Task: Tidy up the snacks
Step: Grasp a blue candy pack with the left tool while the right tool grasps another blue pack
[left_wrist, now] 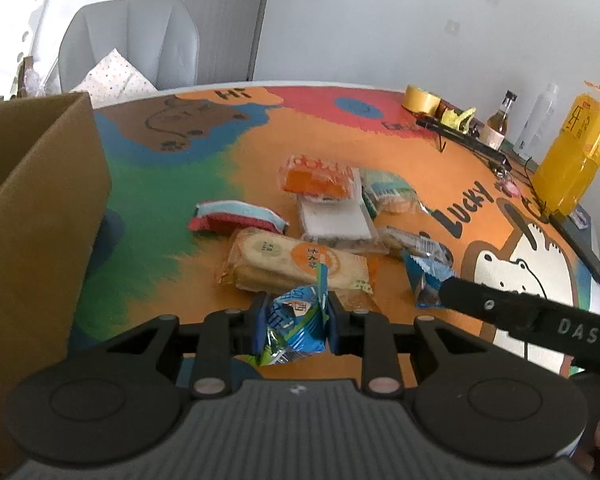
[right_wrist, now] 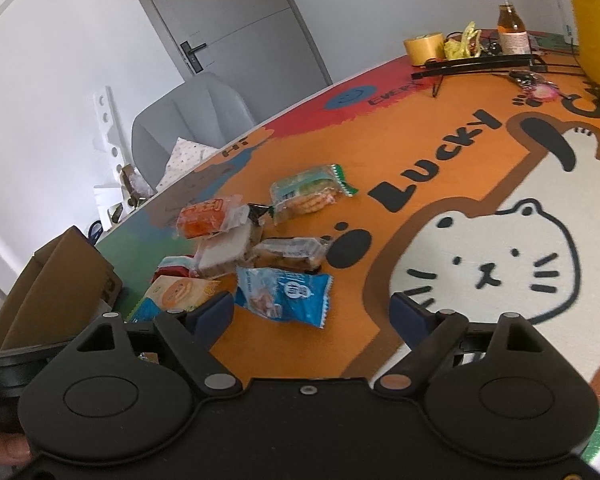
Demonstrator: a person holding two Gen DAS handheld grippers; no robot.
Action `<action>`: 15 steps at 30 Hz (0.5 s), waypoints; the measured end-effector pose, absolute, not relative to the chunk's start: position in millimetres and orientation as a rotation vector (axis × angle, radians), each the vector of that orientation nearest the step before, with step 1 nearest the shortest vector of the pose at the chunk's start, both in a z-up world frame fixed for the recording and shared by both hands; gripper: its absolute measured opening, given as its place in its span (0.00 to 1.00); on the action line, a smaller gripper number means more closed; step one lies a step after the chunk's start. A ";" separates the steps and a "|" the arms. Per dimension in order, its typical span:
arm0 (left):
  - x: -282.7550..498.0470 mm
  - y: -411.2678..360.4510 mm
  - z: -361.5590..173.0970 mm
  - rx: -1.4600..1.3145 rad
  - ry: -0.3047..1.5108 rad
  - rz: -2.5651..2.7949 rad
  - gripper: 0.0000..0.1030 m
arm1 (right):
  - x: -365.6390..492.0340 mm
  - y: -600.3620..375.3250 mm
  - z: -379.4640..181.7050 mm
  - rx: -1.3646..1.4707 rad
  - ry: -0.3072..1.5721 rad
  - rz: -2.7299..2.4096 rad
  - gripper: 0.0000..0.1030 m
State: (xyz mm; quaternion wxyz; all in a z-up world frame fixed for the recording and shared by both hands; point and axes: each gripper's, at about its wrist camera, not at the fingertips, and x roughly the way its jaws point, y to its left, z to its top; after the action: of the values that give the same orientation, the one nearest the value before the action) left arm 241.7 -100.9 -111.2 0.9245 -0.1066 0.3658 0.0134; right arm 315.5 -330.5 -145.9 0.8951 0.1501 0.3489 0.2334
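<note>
Left claw [left_wrist: 296, 316] tight on one blue-green snack packet [left_wrist: 294, 326]; right claw [right_wrist: 312, 312] wide, empty; seven packets loose.

The cardboard box [left_wrist: 36, 208] runs off the left wrist view's left edge, its inside unseen. The yellow bottle [right_wrist: 596, 20] is cut by the right wrist view's top and right edges. Print on the snack packets [right_wrist: 260, 248] is too small to read.

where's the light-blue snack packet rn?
Right wrist view, centre: the light-blue packet lies on the orange mat, just ahead of the open right gripper, below the clear-wrapped snack.
</note>
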 end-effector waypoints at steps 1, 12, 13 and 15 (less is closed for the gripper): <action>241.2 -99.9 -109.5 -0.218 0.744 0.029 0.27 | 316.1 -328.7 -145.9 0.308 0.724 0.489 0.84; 237.7 -86.2 -98.5 -0.234 0.710 0.041 0.27 | 324.6 -305.3 -144.5 0.264 0.721 0.492 0.82; 237.4 -85.5 -98.3 -0.236 0.708 0.041 0.27 | 324.4 -301.9 -144.5 0.247 0.719 0.489 0.75; 236.4 -84.5 -97.6 -0.238 0.706 0.040 0.27 | 323.0 -294.9 -143.9 0.196 0.712 0.471 0.57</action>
State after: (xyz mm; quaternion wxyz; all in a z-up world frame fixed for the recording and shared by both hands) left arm 236.4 -84.5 -97.6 0.9312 -0.1163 0.3449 0.0194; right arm 323.0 -294.9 -143.9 0.9056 0.0948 0.3446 0.2282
